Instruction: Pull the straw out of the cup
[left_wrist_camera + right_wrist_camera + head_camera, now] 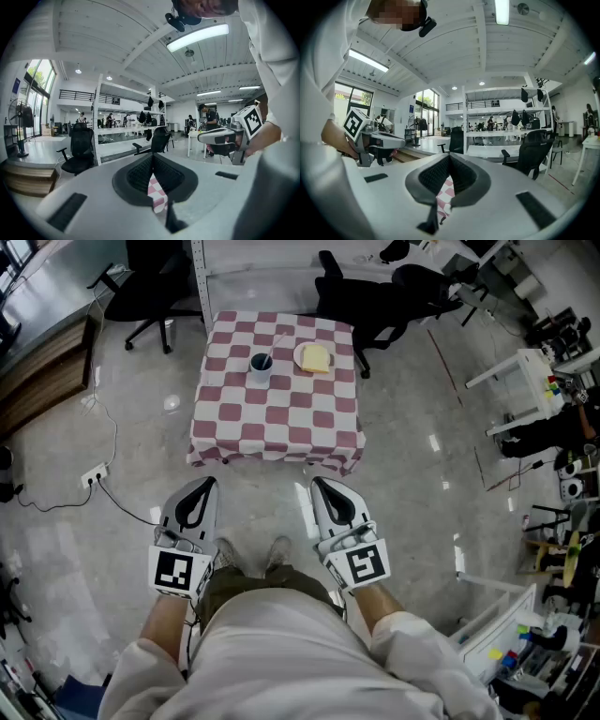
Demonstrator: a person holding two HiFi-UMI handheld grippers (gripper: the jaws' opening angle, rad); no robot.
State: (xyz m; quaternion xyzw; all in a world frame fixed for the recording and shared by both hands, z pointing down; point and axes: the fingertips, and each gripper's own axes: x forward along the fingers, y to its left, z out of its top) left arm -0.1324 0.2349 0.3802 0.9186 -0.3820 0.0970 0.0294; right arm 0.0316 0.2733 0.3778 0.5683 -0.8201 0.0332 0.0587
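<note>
Far from the table [281, 423], left gripper [201, 486] and right gripper [321, 486] sit clenched empty; tugging the straw [275, 347] sideways could topple the cup [261, 368].

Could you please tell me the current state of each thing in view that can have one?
Cup: upright on the table.
Straw: in the cup, tilted.
Bread: flat on the plate.
Left tongs: shut, empty, short of the table.
Right tongs: shut, empty, short of the table.
</note>
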